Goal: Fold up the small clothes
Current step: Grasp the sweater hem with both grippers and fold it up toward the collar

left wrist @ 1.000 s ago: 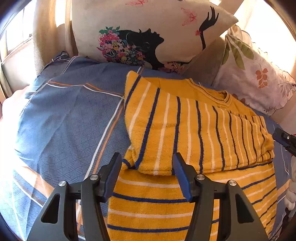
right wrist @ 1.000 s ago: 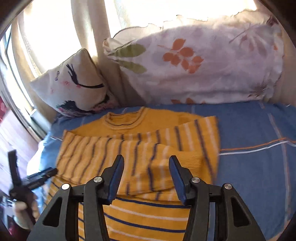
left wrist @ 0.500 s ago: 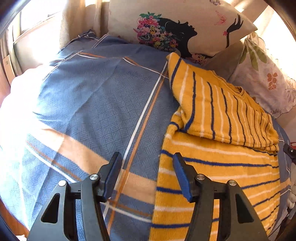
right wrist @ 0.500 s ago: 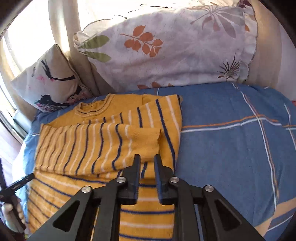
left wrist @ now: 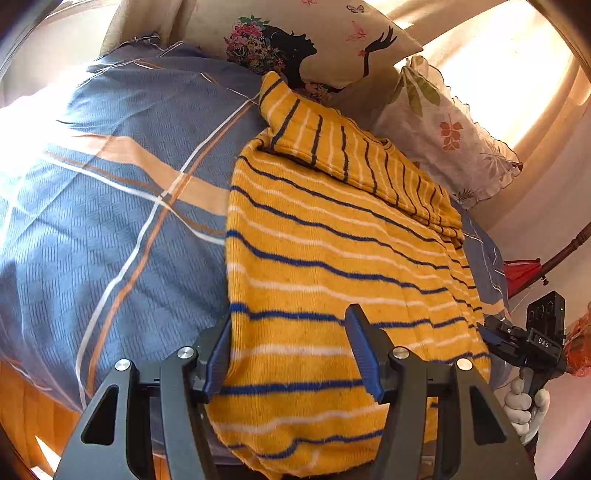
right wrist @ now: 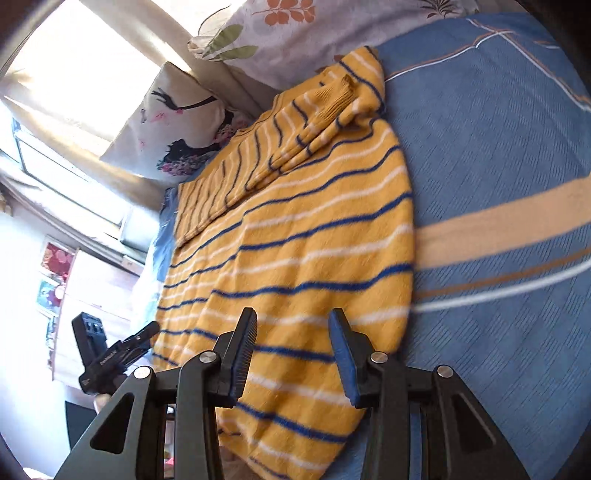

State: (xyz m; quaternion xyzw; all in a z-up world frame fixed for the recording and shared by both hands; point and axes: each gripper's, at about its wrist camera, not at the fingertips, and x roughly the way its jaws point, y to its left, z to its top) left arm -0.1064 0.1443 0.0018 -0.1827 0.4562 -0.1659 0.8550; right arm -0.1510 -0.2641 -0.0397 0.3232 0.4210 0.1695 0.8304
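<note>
A yellow striped sweater (left wrist: 332,258) lies flat on a blue plaid bedspread (left wrist: 110,221), sleeves folded across the chest, hem draping over the bed's near edge. Left gripper (left wrist: 291,354) hangs over the hem's left corner, jaws apart w/ knit running between them; pads aren't pressing it. In the right wrist view the right gripper (right wrist: 291,354) stands over the hem's opposite corner; its jaws have just been opening again after a quick squeeze, cloth beneath the gap, no pinch visible. Each tool shows at the far side of the other's view, past the sweater's side edges, gloved hand (left wrist: 522,406) on the right one's handle. Bare bedspread spreads wide on both sides of the garment. At the head end it's tighter: a silhouette-print pillow (left wrist: 314,37) sits just beyond the folded shoulder, and a leaf-print pillow (right wrist: 314,29) lies near the collar. Sunlit curtain (right wrist: 92,74) behind the pillows; a red object (left wrist: 521,273) shows past the bed's right edge.
</note>
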